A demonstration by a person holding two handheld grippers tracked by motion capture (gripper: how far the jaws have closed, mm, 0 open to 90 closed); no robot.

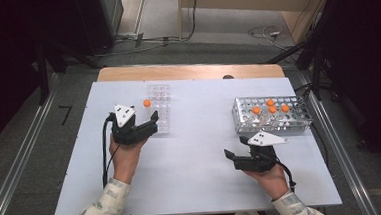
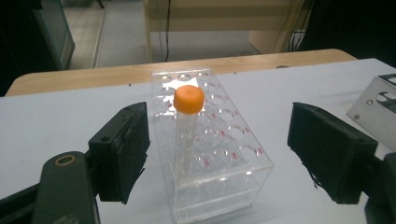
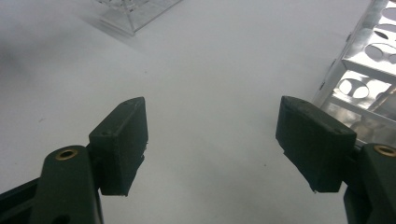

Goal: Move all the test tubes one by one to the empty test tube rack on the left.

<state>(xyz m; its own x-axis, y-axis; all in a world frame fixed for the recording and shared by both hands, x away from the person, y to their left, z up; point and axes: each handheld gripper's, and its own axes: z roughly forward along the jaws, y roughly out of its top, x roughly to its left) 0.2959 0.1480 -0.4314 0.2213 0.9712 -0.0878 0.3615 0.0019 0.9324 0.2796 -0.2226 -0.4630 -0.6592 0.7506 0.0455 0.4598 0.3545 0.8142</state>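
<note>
A clear plastic tube rack [image 1: 159,109] stands left of the table's middle, with one orange-capped tube [image 1: 147,103] upright in a hole on its left side. My left gripper [image 1: 153,124] sits just in front of that rack. In the left gripper view its jaws stand wide open [image 2: 219,140]; the tube [image 2: 188,100] and the rack [image 2: 224,154] lie ahead between them, untouched. My right gripper [image 1: 236,149] hovers low over bare table in front of a metal rack [image 1: 272,125]. It is open [image 3: 212,126], with nothing between its jaws.
The perforated metal rack [image 3: 359,74] at the right holds three orange-capped tubes [image 1: 270,107]. The white table top [image 1: 196,152] has a wooden strip [image 1: 191,70] along its far edge. Cables lie on the floor beyond it.
</note>
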